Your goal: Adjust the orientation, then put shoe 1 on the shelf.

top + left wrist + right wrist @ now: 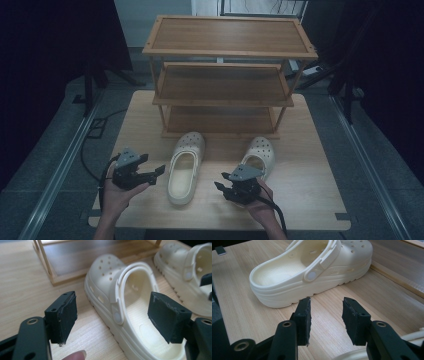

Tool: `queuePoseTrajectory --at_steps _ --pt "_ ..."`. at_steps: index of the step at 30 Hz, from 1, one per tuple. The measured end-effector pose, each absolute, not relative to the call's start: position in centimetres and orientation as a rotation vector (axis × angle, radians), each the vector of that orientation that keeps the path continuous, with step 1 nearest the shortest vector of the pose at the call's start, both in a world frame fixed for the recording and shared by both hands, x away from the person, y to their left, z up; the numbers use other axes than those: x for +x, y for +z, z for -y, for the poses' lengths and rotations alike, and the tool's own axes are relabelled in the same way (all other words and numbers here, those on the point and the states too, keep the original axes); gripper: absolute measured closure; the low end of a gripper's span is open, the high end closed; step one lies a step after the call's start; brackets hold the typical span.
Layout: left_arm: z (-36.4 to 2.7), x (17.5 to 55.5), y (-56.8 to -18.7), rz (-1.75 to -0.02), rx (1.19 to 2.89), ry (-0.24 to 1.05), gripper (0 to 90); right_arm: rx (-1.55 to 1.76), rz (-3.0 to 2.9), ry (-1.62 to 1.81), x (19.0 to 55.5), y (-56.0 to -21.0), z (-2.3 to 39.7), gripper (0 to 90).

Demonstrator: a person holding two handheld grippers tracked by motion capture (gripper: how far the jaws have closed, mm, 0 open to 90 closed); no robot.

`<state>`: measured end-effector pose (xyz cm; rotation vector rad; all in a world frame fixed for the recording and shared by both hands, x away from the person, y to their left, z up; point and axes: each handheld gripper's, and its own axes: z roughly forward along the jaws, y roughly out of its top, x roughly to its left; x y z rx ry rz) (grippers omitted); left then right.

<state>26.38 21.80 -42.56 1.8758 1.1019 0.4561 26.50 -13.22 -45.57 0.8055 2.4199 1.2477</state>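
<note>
Two cream clogs lie on the wooden table (310, 200) in front of a shoe rack. The left clog (186, 167) points its toe at the rack, and so does the right clog (261, 151). My left gripper (156, 175) sits just left of the left clog, jaws aimed at its side. In the left gripper view that gripper (113, 315) is wide open, with the left clog's (130, 302) near wall in line between the pads. My right gripper (221, 182) hovers by the right clog's heel and faces the left clog (312, 272). It (327, 317) is open and holds nothing.
A three-tier wooden rack (225, 85) stands at the back of the table, its shelves bare; its lowest shelf (399, 260) is just behind the clogs. Dark curtains and stands surround the table. Bare tabletop lies to the right of the right clog.
</note>
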Motion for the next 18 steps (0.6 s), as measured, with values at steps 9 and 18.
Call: queuePoseTrajectory --at_steps 9,18 --pt "-20.4 26.8 -41.0 -0.989 1.954 0.468 27.8 0.785 -2.451 1.293 26.4 -45.2 14.9 58.0" --pt "-18.9 27.7 -39.7 -0.848 2.052 0.454 30.1 0.795 -2.446 1.288 26.4 -44.8 16.1 56.5"
